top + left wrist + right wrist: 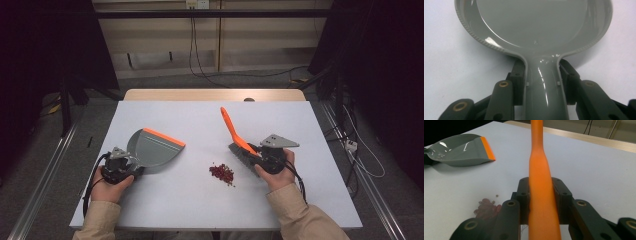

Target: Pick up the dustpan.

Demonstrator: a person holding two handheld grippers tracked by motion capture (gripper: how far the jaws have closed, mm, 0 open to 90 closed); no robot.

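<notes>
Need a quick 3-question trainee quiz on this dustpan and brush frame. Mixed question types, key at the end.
1. True or false: the left gripper is shut on the dustpan handle.
2. What does the right gripper hold? A) a sponge B) the orange-handled brush C) nothing
3. Fill in: the pile of small red bits lies on the table between the dustpan and the ____.

Key: 1 true; 2 B; 3 brush.
</notes>
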